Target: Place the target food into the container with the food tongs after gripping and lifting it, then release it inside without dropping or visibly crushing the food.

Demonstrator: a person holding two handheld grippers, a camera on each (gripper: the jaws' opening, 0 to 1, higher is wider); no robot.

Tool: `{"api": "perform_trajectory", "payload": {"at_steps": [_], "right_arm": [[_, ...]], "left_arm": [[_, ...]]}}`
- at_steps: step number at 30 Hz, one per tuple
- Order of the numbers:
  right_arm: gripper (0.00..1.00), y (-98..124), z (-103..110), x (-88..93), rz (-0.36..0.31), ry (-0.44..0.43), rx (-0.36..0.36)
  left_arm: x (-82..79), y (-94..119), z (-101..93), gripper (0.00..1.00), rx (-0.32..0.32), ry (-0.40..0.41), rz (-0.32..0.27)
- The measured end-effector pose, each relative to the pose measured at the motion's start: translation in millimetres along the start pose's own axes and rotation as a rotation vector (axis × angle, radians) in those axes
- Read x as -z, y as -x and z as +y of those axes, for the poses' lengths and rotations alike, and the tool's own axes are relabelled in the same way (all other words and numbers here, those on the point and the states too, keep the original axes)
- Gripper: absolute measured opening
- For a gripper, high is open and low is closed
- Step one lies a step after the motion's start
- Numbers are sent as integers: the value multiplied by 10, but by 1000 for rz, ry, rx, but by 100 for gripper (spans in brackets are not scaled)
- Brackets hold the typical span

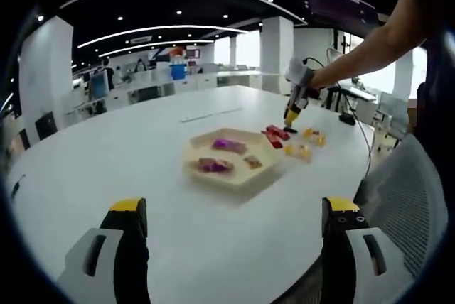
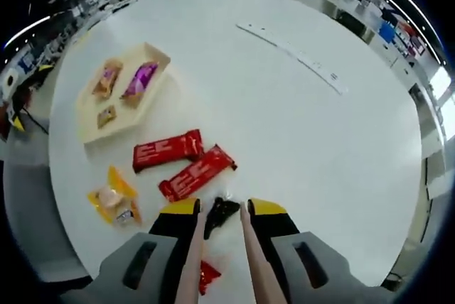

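Right gripper view: right hand-held gripper [image 2: 222,208] holds a pair of food tongs [image 2: 213,254], two pale arms running up between the jaws and converging toward a dark tip [image 2: 219,216] low over the white table [image 2: 284,119]. Jaws press on the tong arms from both sides; the tong tips lie close together, and whether they pinch anything I cannot tell.

Two red bars lie just ahead of the tip. The nearer red bar [image 2: 196,172] has its long axis slanting from lower left to upper right in this view. The farther red bar [image 2: 168,149] lies closer to level, just beside the first, possibly touching at one corner. Yellow packets [image 2: 114,196] sit left of the bars. A small red wrapper [image 2: 207,273] shows beneath the tongs, partly hidden.

The beige tray [image 2: 91,128] stands apart, up and left, holding a purple packet [image 2: 140,80], an orange packet [image 2: 107,79] and a small brown piece [image 2: 107,115].

Left gripper view: left hand-held gripper [image 1: 234,212] hangs over bare table, jaws spread wide, nothing between them. Beyond it the same tray [image 1: 234,176], then the red bars [image 1: 276,134] with the right gripper [image 1: 293,114] above them.
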State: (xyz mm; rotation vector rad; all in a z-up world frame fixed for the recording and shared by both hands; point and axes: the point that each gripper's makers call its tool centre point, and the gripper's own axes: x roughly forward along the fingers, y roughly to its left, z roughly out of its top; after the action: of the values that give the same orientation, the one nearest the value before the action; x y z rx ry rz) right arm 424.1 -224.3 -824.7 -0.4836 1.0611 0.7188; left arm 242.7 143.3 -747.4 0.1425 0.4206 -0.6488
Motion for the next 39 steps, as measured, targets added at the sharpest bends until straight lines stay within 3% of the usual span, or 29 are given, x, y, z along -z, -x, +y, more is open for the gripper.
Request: {"api": "perform_trajectory", "payload": {"at_steps": [9,14,18,24,39], "right_arm": [[24,-94,-14,19,6,-21,-10],[22,-89,10,35,10,27,-13],[20,-93,-13,27,2,16,-12],[19,-83,-15,31,-9,-22,-10],[19,21,-79,40,6,-8,3]], "left_arm": [[13,-2,8,100,-2,3,7],[9,-3,11,100,-5,6,9],[11,-2,17,100,-9,4,9],[24,-8,11,99,-9,-3,16],[18,-2,25,99,-13,4,13]]}}
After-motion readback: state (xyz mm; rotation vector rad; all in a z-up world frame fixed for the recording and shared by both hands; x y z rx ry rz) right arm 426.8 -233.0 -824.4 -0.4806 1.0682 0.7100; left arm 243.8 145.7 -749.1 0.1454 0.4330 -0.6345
